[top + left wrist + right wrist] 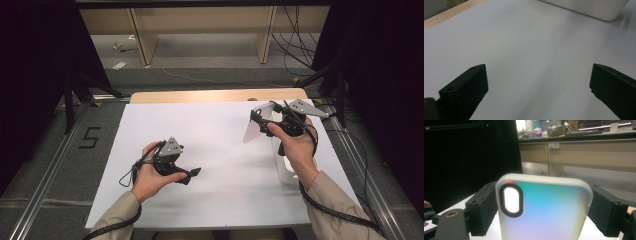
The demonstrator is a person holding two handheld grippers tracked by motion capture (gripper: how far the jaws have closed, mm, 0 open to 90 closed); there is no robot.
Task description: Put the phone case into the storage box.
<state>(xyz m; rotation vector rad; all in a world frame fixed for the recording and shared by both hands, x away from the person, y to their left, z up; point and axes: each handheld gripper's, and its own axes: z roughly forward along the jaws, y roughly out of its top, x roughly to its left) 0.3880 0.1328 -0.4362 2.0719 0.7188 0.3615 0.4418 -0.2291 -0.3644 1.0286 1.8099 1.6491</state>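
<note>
High view: right gripper (263, 123) held a phone case (256, 129) up over the desk (220, 150), near a white box (286, 172); left gripper (192, 173) rested low. Left gripper view: jaws apart, empty. Right gripper view: jaws clamped on the case (544, 210) edges; best keep it level, pressure gentle.

Phone case (544, 207): frosted, teal-pink-lilac sheen, black cam ring. Fingers (482, 210) black. Table sheet (210, 145) white.
</note>
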